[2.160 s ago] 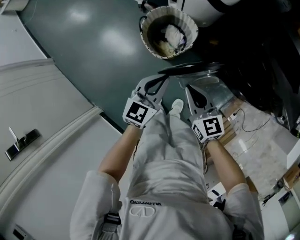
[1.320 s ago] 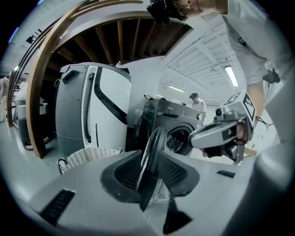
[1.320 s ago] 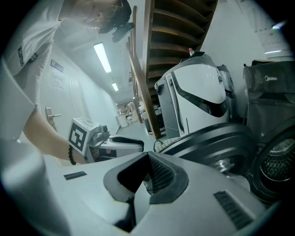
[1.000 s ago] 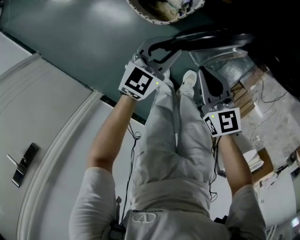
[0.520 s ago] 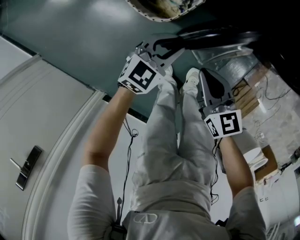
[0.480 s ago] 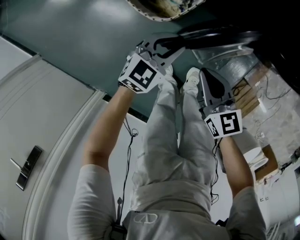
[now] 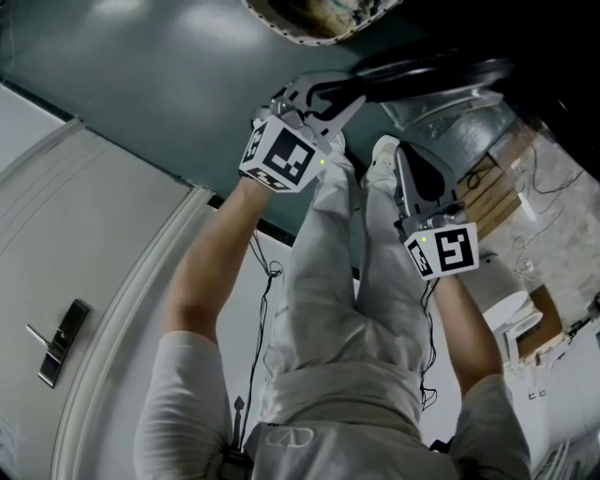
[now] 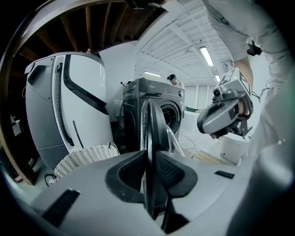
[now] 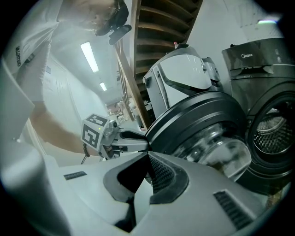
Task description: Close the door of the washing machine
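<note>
The washing machine's round, dark-rimmed door [image 7: 431,73] stands open, edge-on in the left gripper view [image 8: 150,122]. My left gripper [image 7: 349,94] has just been closing, and its pads now press on the door's outer rim [image 8: 150,156]. In the right gripper view the door's glass bowl [image 9: 216,152] fills the middle, with the dark machine and its drum [image 9: 269,133] behind it. My right gripper [image 7: 399,155] hovers just before the door's inner side, shut with nothing in it [image 9: 147,156]. Each gripper shows in the other's view: the left [image 9: 133,138], the right [image 8: 226,115].
A white wicker basket [image 7: 319,19] with laundry stands on the dark floor beside a tall white appliance [image 8: 69,106]. A silver duct [image 7: 459,131] and cardboard boxes [image 7: 492,187] lie right of the door. My own legs [image 7: 337,281] are below the grippers.
The left gripper has rolled and sunk a little onto the door's rim, and its jaws have narrowed around it. The right gripper has dropped slightly beside the door.
</note>
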Tool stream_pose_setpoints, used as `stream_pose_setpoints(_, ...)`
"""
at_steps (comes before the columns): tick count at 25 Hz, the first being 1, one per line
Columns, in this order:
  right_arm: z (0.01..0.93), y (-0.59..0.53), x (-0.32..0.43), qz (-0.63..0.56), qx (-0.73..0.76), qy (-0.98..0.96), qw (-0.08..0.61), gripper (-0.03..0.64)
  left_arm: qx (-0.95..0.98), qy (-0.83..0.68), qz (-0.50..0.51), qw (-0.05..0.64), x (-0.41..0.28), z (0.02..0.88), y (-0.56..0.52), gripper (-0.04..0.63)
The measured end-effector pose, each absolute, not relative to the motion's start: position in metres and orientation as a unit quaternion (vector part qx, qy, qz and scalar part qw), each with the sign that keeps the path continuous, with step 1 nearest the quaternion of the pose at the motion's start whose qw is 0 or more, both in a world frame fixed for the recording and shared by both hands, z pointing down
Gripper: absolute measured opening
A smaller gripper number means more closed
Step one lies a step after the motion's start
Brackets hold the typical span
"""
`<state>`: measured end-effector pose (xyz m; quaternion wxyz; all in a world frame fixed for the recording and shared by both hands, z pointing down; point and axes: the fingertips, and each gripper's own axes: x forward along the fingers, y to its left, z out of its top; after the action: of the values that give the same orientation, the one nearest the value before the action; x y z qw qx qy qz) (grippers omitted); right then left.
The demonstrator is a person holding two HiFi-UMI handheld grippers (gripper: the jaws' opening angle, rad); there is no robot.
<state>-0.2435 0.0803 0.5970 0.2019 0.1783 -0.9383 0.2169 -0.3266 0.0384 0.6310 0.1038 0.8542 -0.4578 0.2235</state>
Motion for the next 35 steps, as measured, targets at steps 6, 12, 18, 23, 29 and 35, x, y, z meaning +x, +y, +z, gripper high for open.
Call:
stream_pose_setpoints(6, 0.606, 0.084, -0.222, 0.212, 0.215, -0.930, 0.210, 0.011, 0.838, -0.482, 0.223, 0.125, -0.309, 0.632, 0.048, 0.064)
stream_pose_setpoints(12, 0.616, 0.098, -0.194, 0.214, 0.254, -0.917, 0.220, 0.011, 0.830, -0.492, 0.215, 0.152, -0.272, 0.633, 0.068, 0.066)
stream_pose_setpoints(18, 0.628, 0.109, -0.158, 0.221, 0.289, -0.900, 0.240, 0.011, 0.811, -0.513, 0.220, 0.177, -0.250, 0.636, 0.077, 0.066)
stream_pose_setpoints(23, 0.628, 0.112, -0.128, 0.230, 0.319, -0.887, 0.242, 0.011, 0.799, -0.523, 0.229, 0.189, -0.234, 0.635, 0.083, 0.066)
stream_pose_setpoints(29, 0.628, 0.114, -0.111, 0.214, 0.322, -0.891, 0.239, 0.011, 0.785, -0.534, 0.232, 0.211, -0.210, 0.636, 0.088, 0.067)
stream_pose_setpoints(35, 0.638, 0.134, -0.086, 0.169, 0.298, -0.903, 0.260, 0.011, 0.775, -0.531, 0.240, 0.245, -0.176, 0.638, 0.095, 0.075)
